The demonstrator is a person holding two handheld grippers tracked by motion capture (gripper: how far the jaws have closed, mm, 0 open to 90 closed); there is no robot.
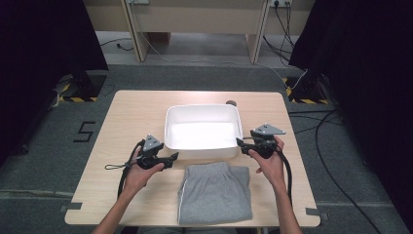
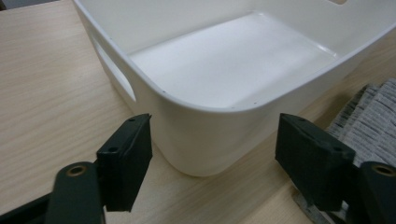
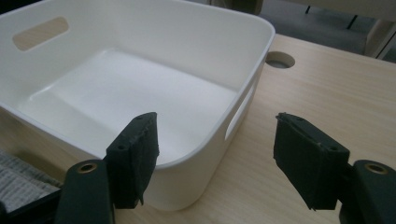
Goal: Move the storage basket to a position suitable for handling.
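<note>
Tabletop: both tools (image 1: 171, 158) (image 1: 240, 142) agape, empty.

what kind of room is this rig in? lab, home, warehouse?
Most likely a lab or data-collection workspace: a plain wooden table on grey carpet, black curtains on both sides, hazard-taped stand bases and loose cables on the floor.

Pale wood-grain counter (image 1: 131, 112); white empty tub (image 1: 203, 146) resting at centre; folded grey garment (image 1: 215, 193) lying just near of it at the near edge; round cable hole (image 1: 231, 103) at far side.
</note>
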